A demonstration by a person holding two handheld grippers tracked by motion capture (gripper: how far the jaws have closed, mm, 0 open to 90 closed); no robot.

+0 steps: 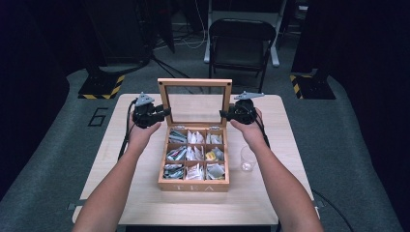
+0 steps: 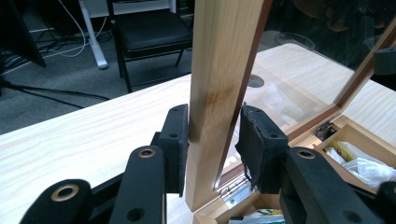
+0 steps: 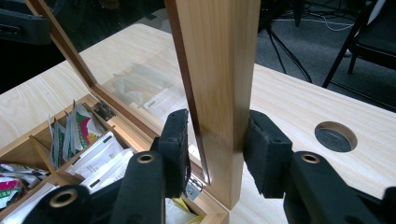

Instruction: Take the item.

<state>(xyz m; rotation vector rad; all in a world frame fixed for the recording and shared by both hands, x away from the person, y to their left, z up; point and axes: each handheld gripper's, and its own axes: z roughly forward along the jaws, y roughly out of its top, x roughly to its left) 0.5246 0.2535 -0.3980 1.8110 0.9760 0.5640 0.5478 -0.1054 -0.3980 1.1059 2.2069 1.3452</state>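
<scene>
Left fingers [image 2: 212,140] clamping lid [image 1: 195,83] frame's left post, right fingers [image 3: 217,149] straddling right post

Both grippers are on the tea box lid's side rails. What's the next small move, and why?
Probably tip the lid forward a little with both together. It stands upright on its hinges over the open tea box; the left gripper and right gripper clamp opposite rails, so an even swing should spare the hinges.

Tea box [image 3: 28,154] cut off at frame edge
</scene>
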